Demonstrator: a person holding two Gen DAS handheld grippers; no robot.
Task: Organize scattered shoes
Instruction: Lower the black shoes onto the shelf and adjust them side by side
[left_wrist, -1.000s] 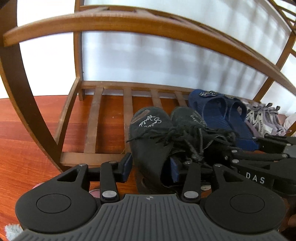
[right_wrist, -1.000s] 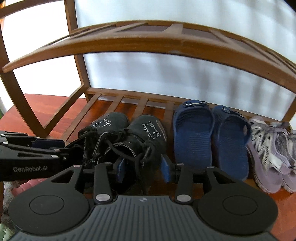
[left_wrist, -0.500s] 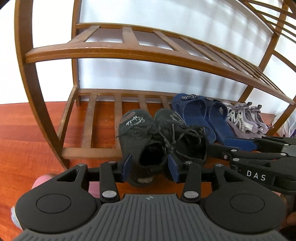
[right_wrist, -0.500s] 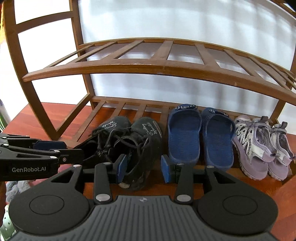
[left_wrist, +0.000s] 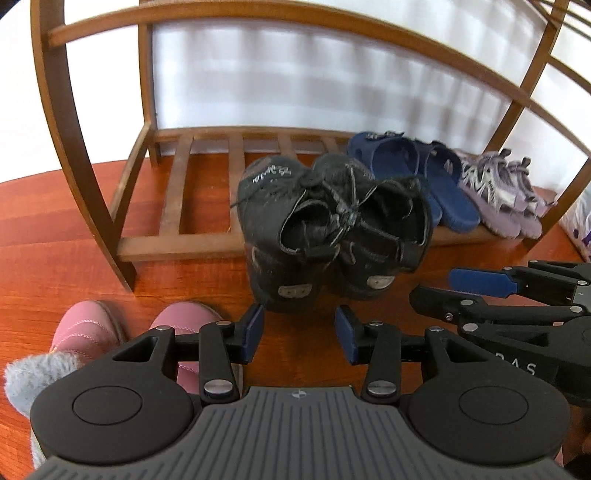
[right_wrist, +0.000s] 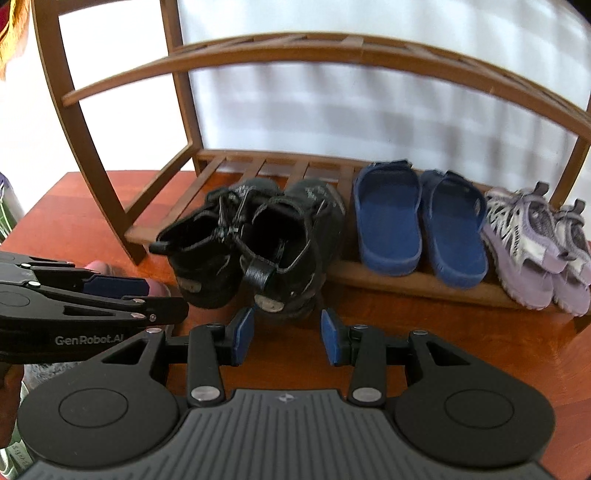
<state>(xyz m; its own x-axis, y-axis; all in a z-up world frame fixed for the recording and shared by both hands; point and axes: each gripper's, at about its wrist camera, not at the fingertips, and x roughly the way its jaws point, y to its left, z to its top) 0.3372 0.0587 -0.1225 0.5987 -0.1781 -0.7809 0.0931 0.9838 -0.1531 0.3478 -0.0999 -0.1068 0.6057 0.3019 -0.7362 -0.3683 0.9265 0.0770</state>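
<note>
A pair of black lace-up shoes (left_wrist: 332, 229) (right_wrist: 255, 240) rests on the bottom shelf of the wooden shoe rack (left_wrist: 177, 243) (right_wrist: 373, 55), heels hanging over its front rail. My left gripper (left_wrist: 299, 332) is open, just short of the heels, holding nothing. My right gripper (right_wrist: 284, 332) is also open and empty, a little back from the right shoe's heel. Each gripper shows at the edge of the other's view. A pair of pink boots with grey fur trim (left_wrist: 92, 339) stands on the floor at the lower left, outside the rack.
Blue slippers (left_wrist: 413, 177) (right_wrist: 417, 218) and lilac sneakers (left_wrist: 498, 188) (right_wrist: 535, 236) fill the right of the bottom shelf. Its left slats (left_wrist: 177, 192) are bare. A second shelf runs overhead. The red-brown wood floor (right_wrist: 443, 332) extends in front.
Both grippers let go of the black shoes and pulled back from the rack. The shoes stay on the bottom shelf, and the pink boots have come into the left view.
</note>
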